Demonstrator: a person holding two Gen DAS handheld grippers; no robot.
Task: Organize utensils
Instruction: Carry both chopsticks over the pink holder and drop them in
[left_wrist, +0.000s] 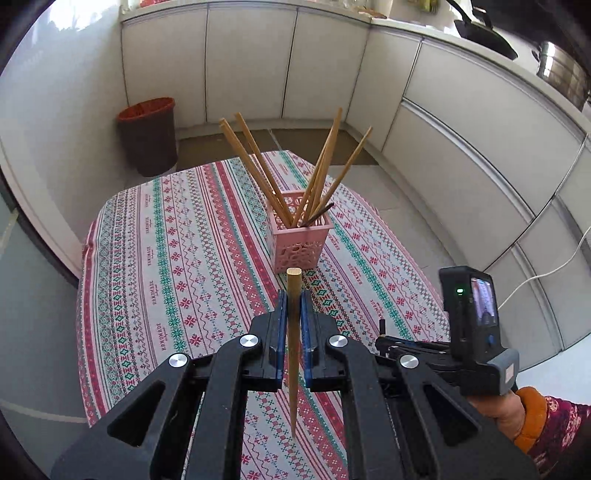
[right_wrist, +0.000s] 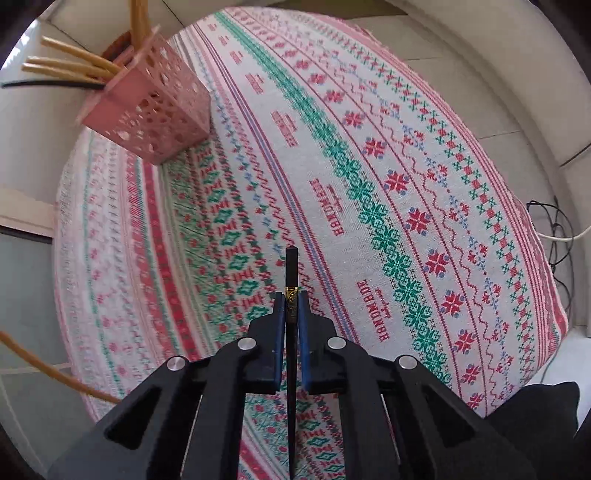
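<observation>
A pink perforated holder (left_wrist: 298, 242) stands on the patterned tablecloth (left_wrist: 177, 258) and holds several wooden chopsticks (left_wrist: 255, 166) and one black chopstick (left_wrist: 318, 214). My left gripper (left_wrist: 293, 295) is shut on a wooden chopstick (left_wrist: 294, 332), held upright just in front of the holder. My right gripper (right_wrist: 291, 295) is shut on a black chopstick (right_wrist: 291, 266) with a gold band, above the cloth. The holder also shows in the right wrist view (right_wrist: 155, 110) at the upper left, well away from the right gripper.
A brown bin (left_wrist: 147, 136) stands on the floor beyond the table. White cabinets (left_wrist: 461, 147) run behind and to the right. The right gripper's body (left_wrist: 476, 332) and the person's hand are at the lower right of the left view. Cables (right_wrist: 554, 236) lie beside the table's right edge.
</observation>
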